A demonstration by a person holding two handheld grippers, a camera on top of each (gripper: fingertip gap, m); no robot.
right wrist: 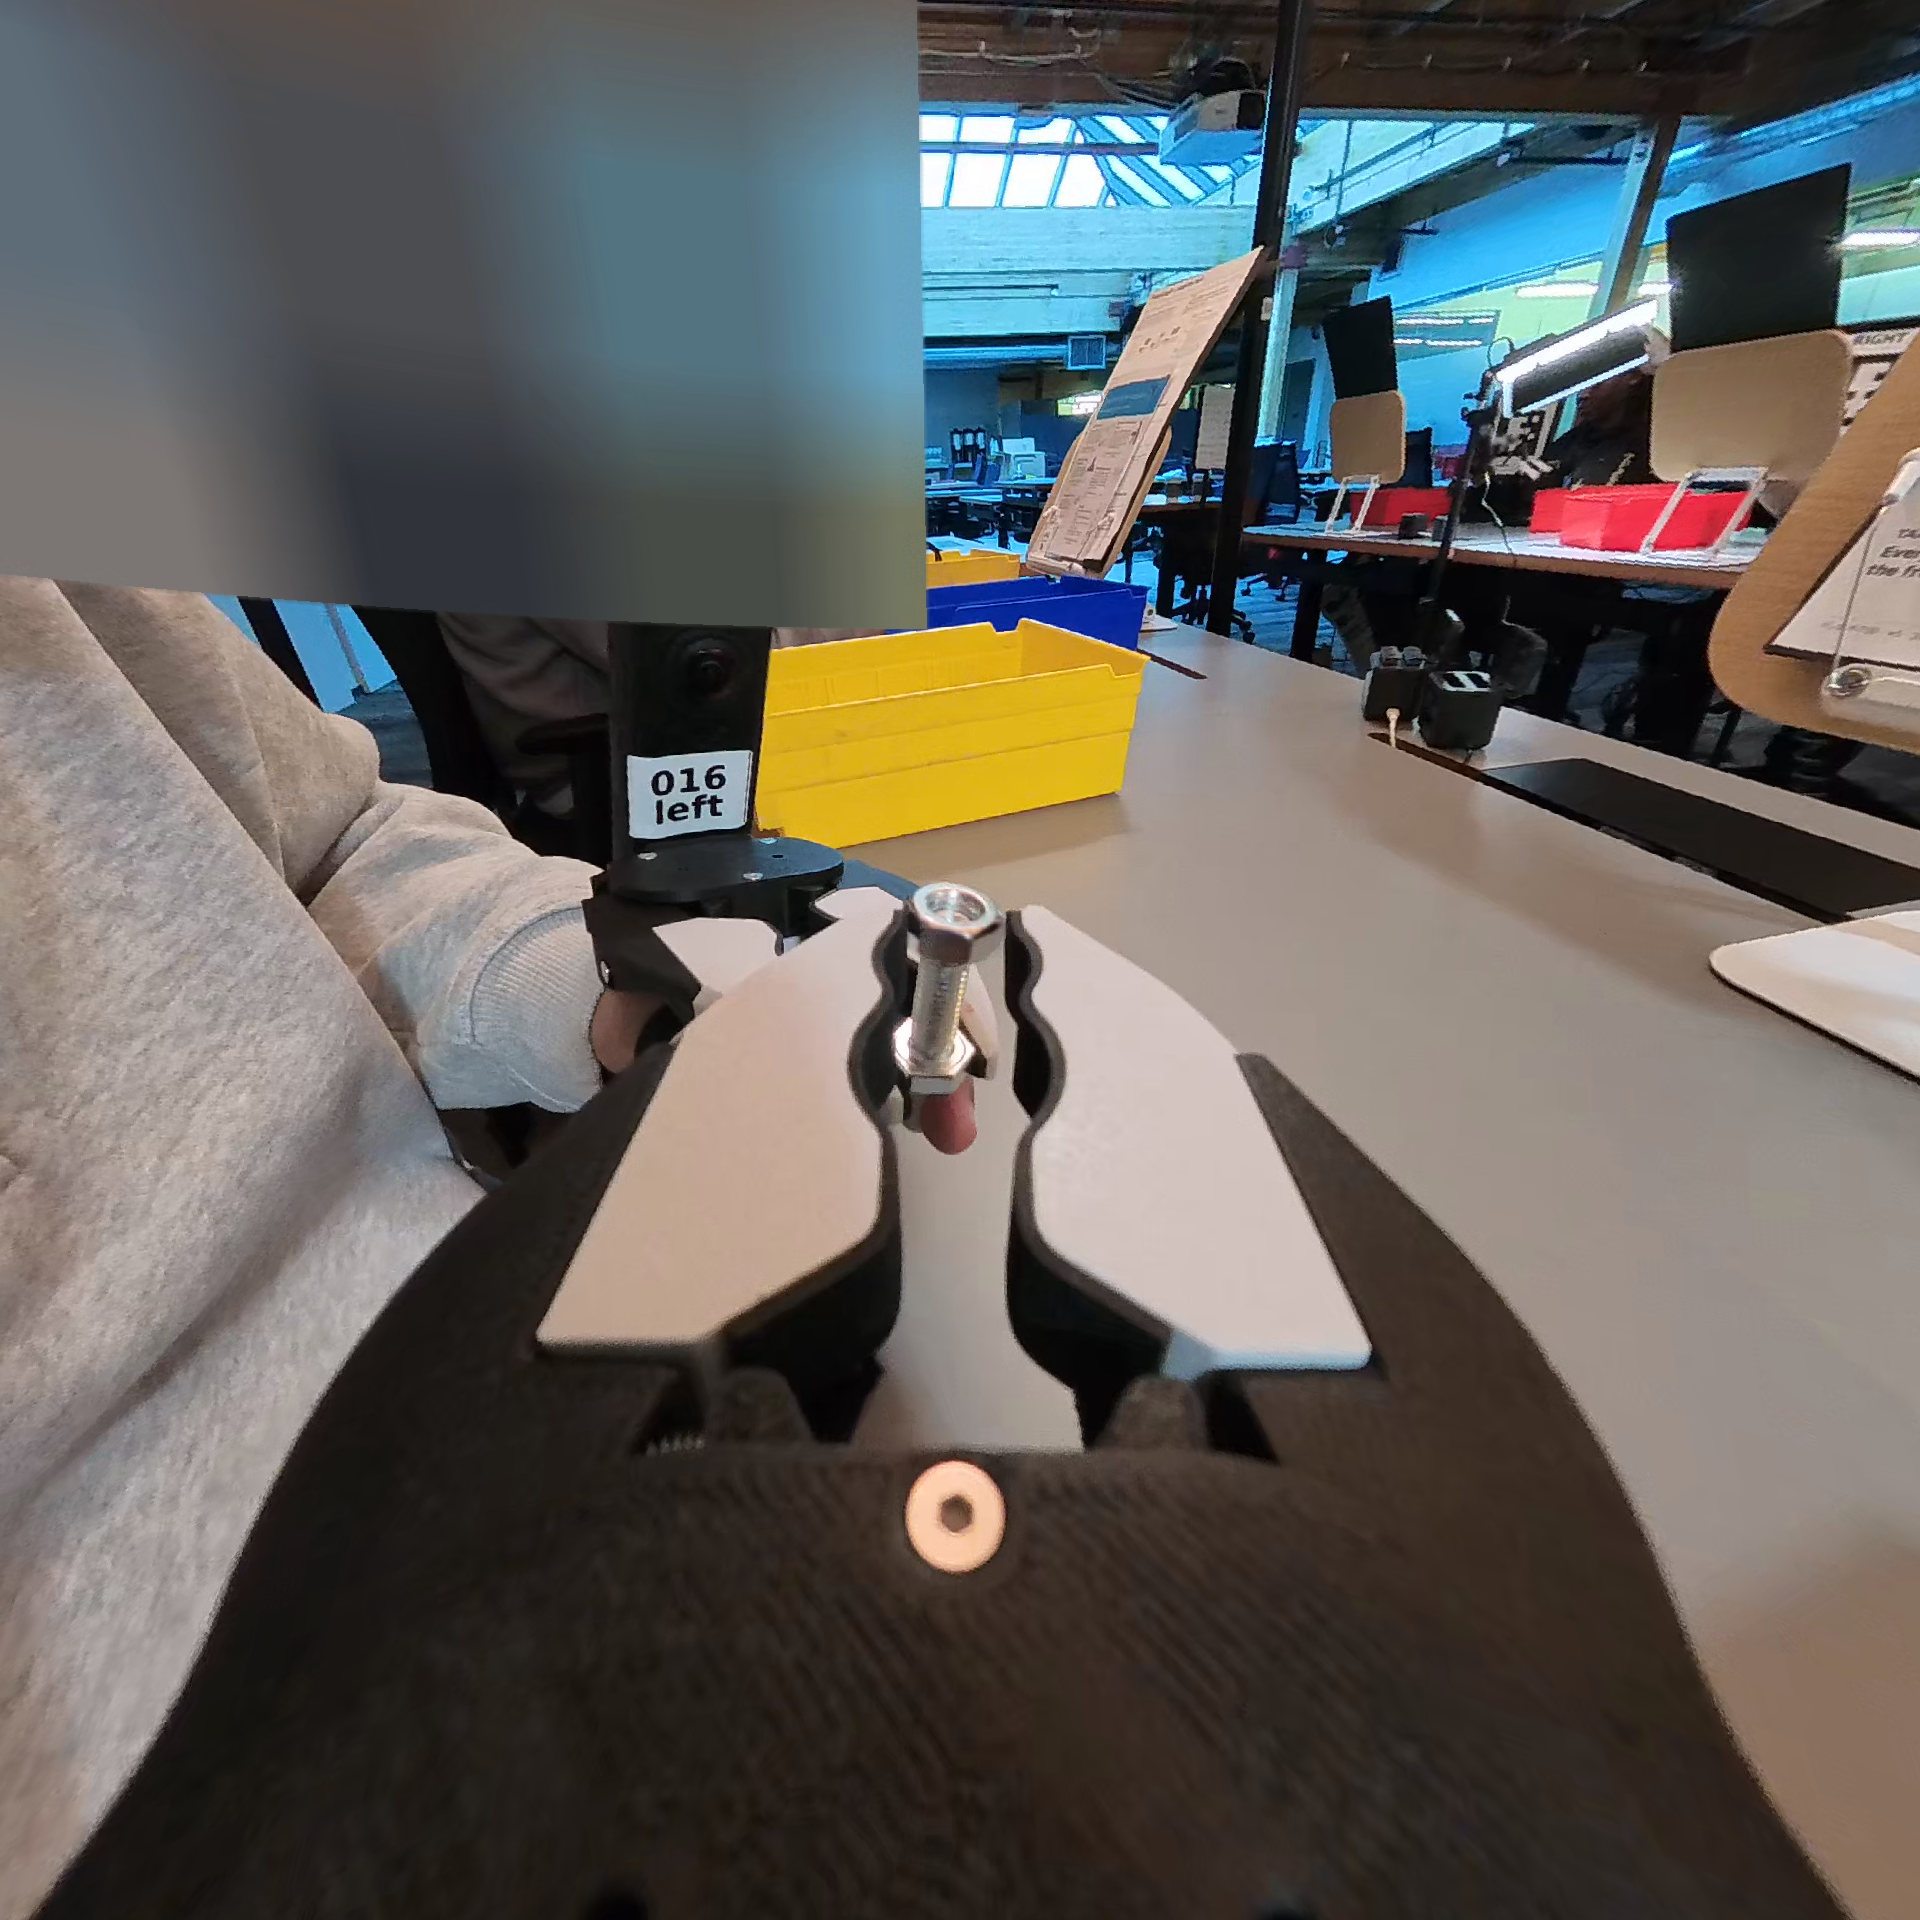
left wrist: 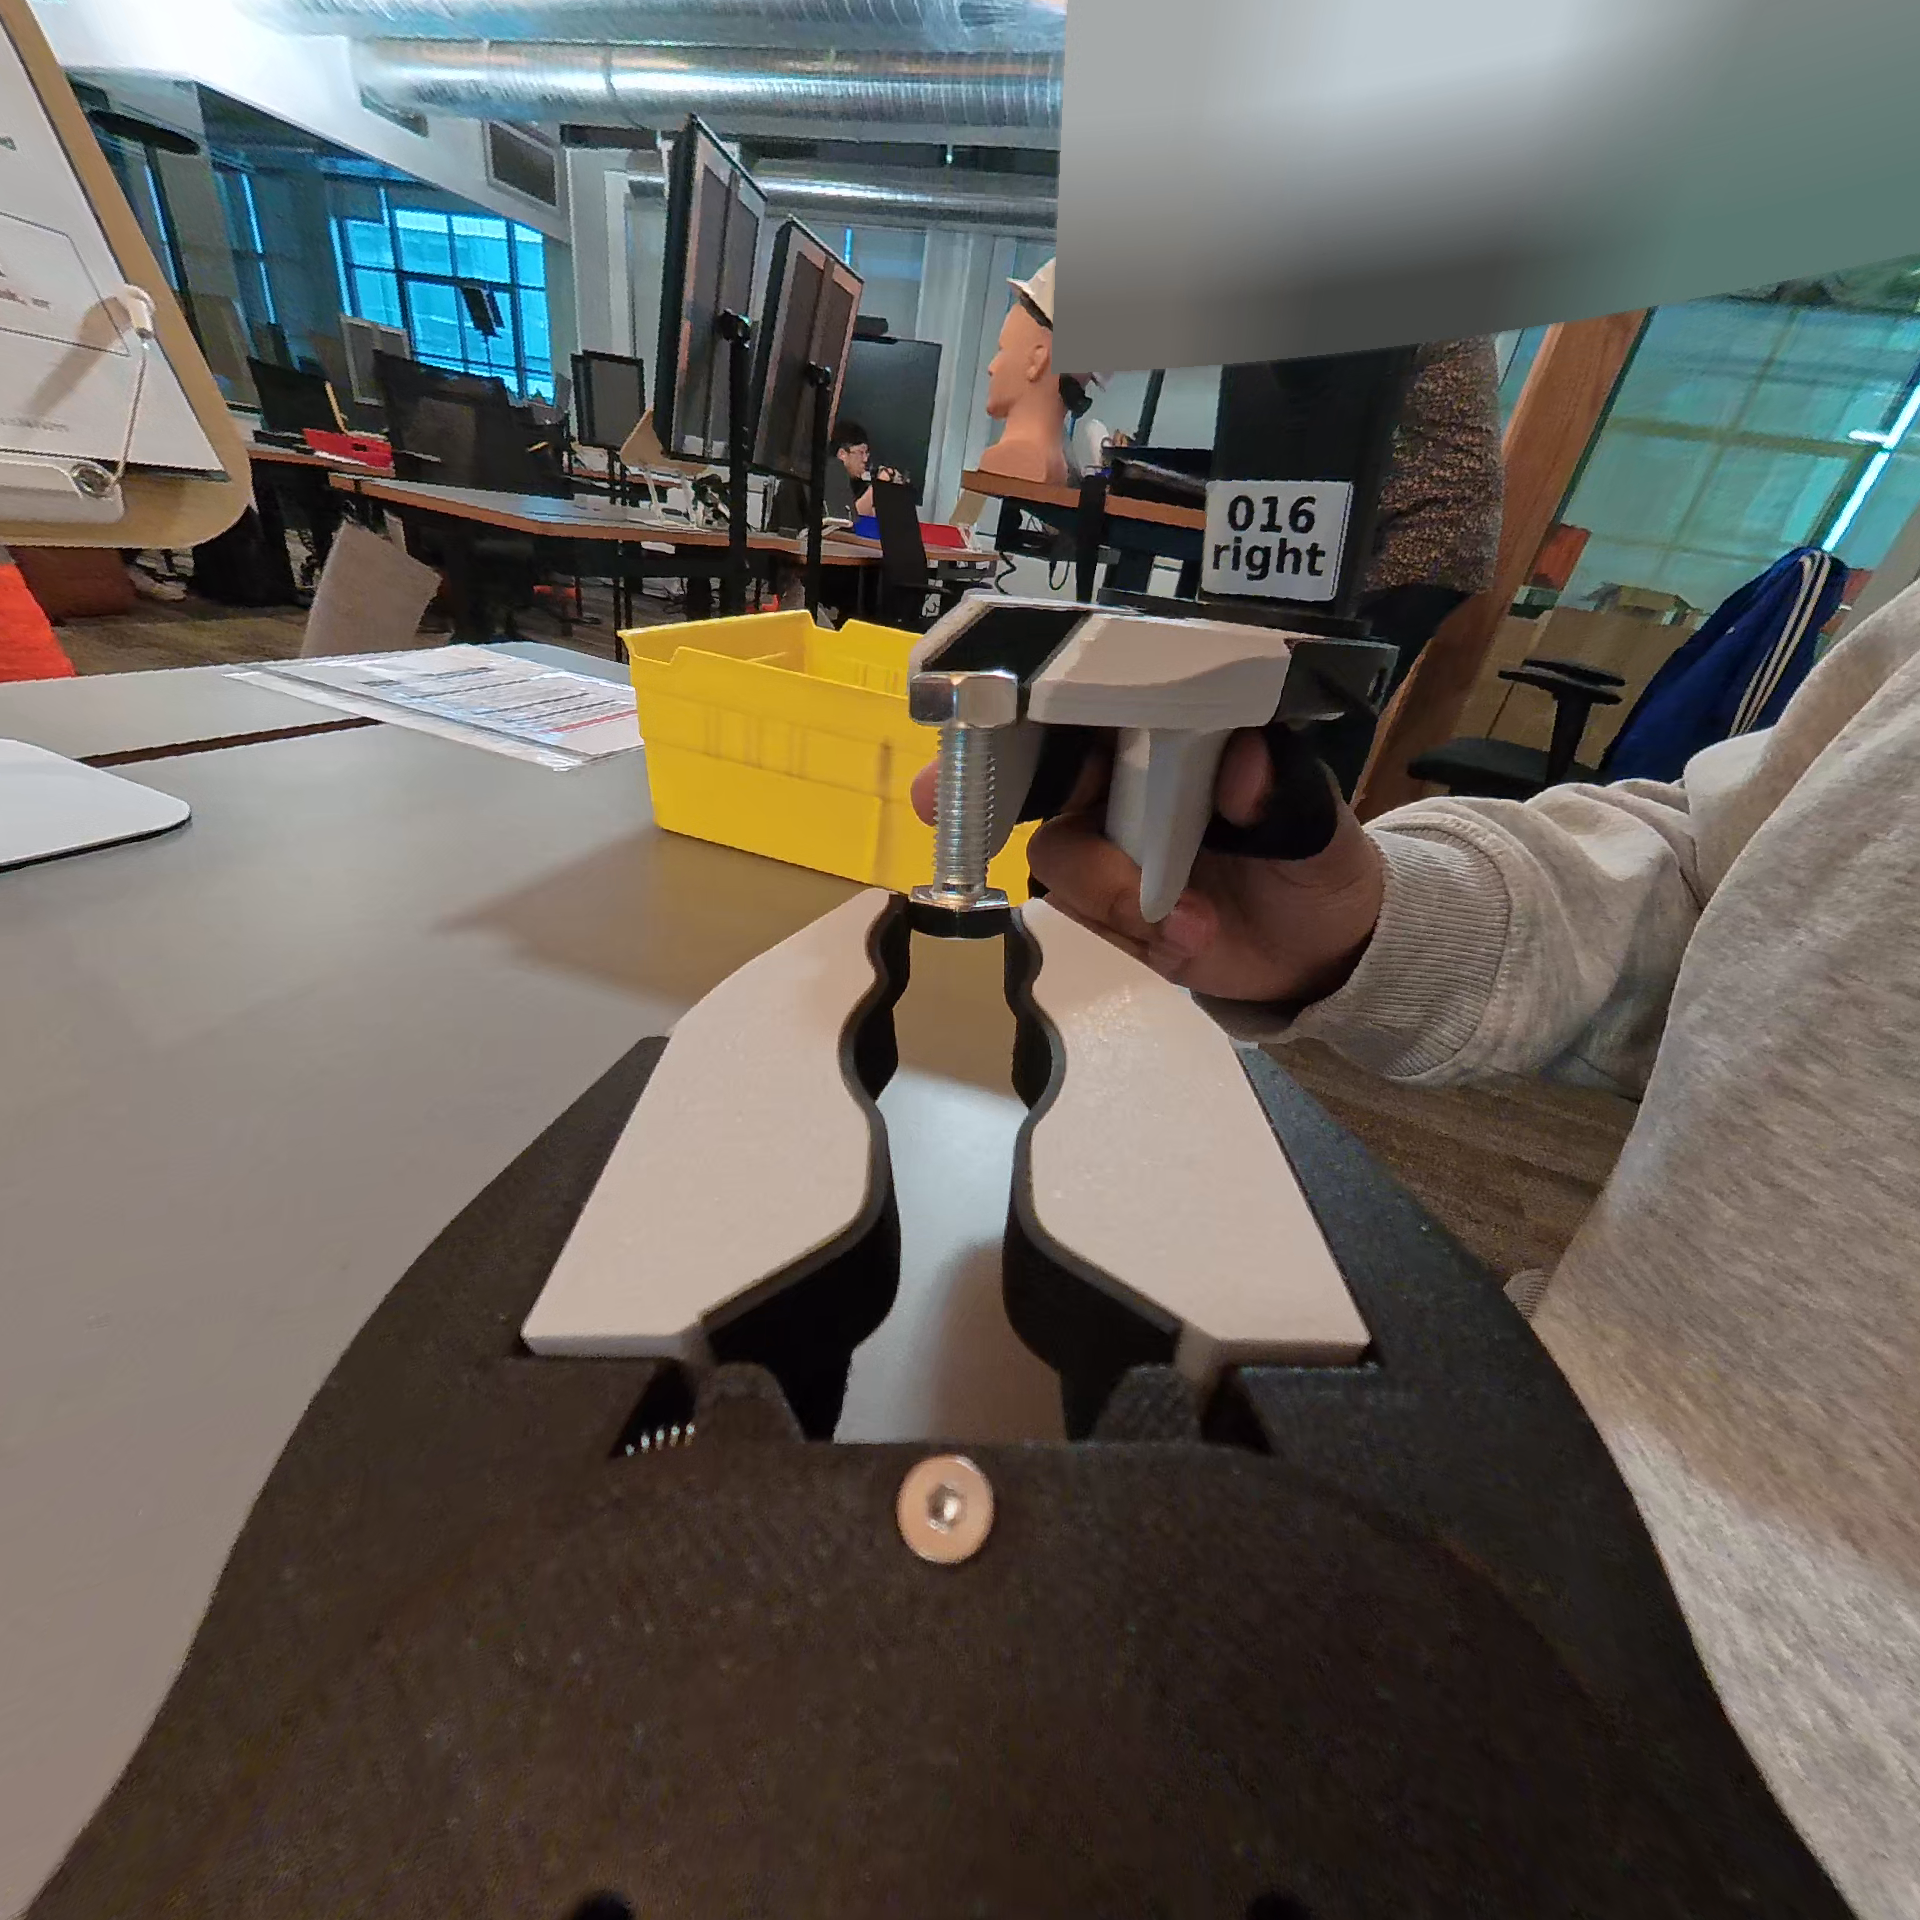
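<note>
1. Left gripper [left wrist: 954, 914], nearest the lens in the left wrist view, is lying level over the table [left wrist: 312, 987]; its white fingers [left wrist: 769, 1091] are pinching a hex nut [left wrist: 956, 902] at their tips.
2. Right gripper [left wrist: 971, 675] is reaching in from the right – a hand [left wrist: 1226, 894] in a grey sleeve [left wrist: 1558, 914] is wrapping its handle. Its tips are clamping the head of a silver bolt [left wrist: 962, 800].
3. Bolt is hanging upright in the air above the table, its threaded end sitting in the nut.
4. Each gripper is carrying a white sticker [left wrist: 1276, 538] with black print – not transcribed. A laminated printed sheet [left wrist: 457, 691] is lying on the far table.
5. Surface is showing plain grey; a yellow bin [left wrist: 769, 748] is sitting just behind the grippers, a blue bin [right wrist: 1039, 608] beyond it. Open office is spreading behind: desks, monitors [left wrist: 748, 312], red bins [right wrist: 1642, 514], ceiling ducts.
</note>
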